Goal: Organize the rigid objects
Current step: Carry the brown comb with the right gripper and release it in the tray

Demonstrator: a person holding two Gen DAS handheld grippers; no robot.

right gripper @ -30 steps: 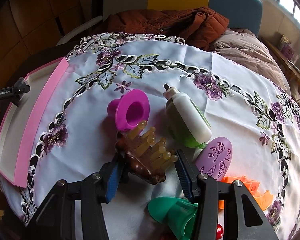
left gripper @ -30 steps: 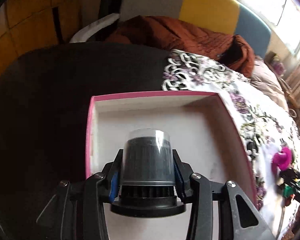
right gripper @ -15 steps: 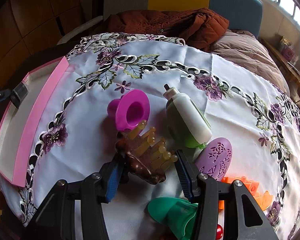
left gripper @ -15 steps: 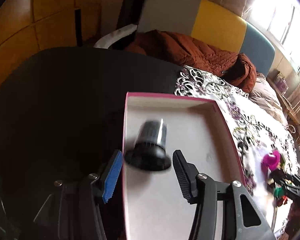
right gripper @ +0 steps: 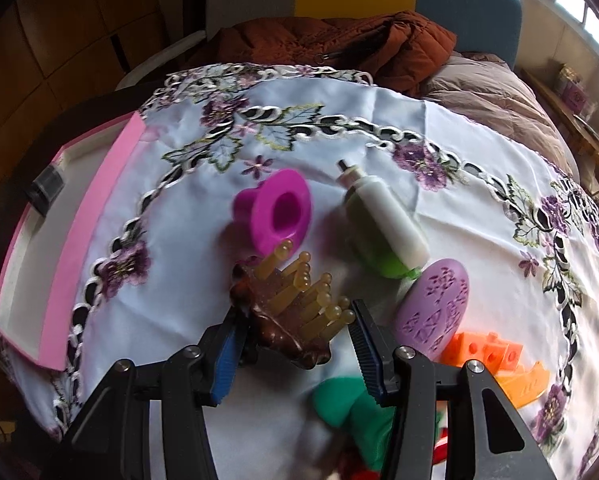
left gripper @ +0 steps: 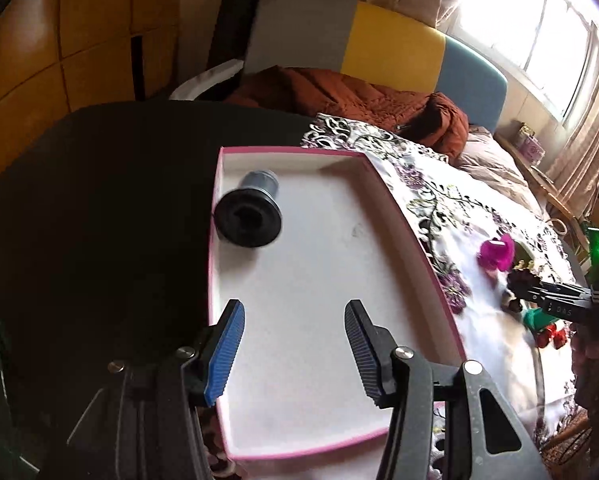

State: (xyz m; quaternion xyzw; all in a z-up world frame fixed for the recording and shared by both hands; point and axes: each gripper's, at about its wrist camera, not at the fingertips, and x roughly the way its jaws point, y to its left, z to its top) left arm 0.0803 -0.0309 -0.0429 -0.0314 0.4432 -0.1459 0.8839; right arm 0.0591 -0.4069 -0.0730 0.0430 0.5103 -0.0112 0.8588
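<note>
A black ribbed cylinder with a clear cap (left gripper: 249,216) lies on its side in the far left corner of the pink-rimmed white box (left gripper: 319,280). My left gripper (left gripper: 294,312) hovers open over the near part of the box, empty. The cylinder (right gripper: 47,188) and the box (right gripper: 91,216) also show at the left of the right wrist view. On the embroidered cloth, my right gripper (right gripper: 295,316) is shut on a brown massage brush with amber bristles (right gripper: 283,304). That right gripper (left gripper: 539,292) appears far right in the left wrist view.
Around the brush lie a magenta cup (right gripper: 275,212), a white-and-green bottle (right gripper: 383,224), a purple oval brush (right gripper: 435,304), orange blocks (right gripper: 495,356) and a green piece (right gripper: 347,400). A brown jacket (right gripper: 339,44) lies beyond the cloth. Dark tabletop (left gripper: 99,200) lies left of the box.
My left gripper opened and let go of the black cylinder, which now lies in the box's far left corner. The gripper then drew back toward the near edge. The right gripper stayed put.
</note>
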